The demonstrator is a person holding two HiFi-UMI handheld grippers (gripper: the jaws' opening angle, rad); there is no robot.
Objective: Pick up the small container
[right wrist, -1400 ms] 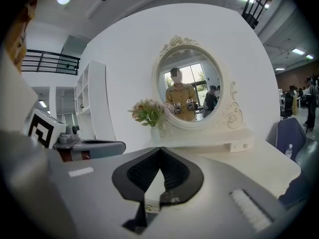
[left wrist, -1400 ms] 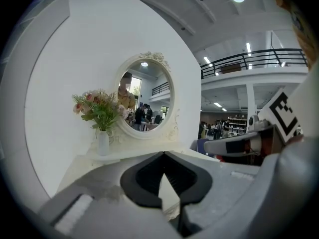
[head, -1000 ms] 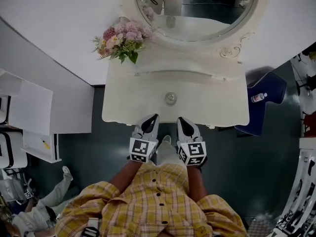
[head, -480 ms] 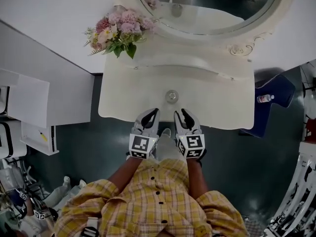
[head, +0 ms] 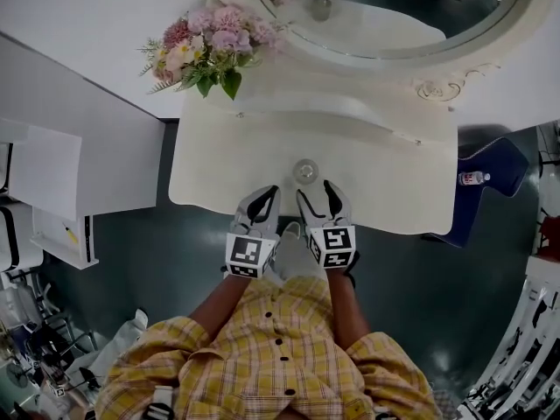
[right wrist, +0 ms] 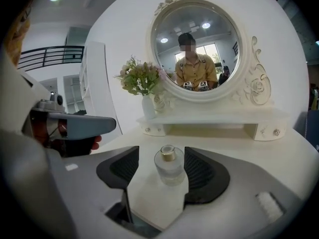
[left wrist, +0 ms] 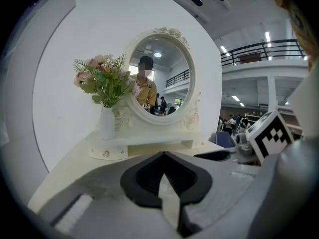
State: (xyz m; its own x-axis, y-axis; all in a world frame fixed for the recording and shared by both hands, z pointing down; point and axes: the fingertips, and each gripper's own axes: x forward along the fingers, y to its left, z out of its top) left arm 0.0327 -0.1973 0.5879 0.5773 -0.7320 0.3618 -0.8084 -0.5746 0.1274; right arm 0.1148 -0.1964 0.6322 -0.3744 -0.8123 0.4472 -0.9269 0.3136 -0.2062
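The small container [head: 304,171], a clear round glass bottle with a gold cap [right wrist: 169,166], stands upright near the front of the cream vanity table [head: 385,191]. My right gripper [head: 316,191] is open and its jaws have just been opening. The bottle sits in line with their gap, just ahead of the fingertips, and neither pad touches it. My left gripper [head: 269,194] hovers over the table's front edge, left of the bottle, with its jaws shut on nothing [left wrist: 163,154]. From the right gripper view it shows at the left [right wrist: 75,126].
A white vase of pink flowers [head: 206,46] and an oval mirror [head: 394,7] stand on a raised shelf [head: 350,112] at the table's back. A blue chair with a small bottle on it [head: 490,169] is to the right. A white cabinet [head: 52,182] is to the left.
The right jaws have gone from shut to open. Both grippers have moved forward over the table's front edge, towards the bottle.
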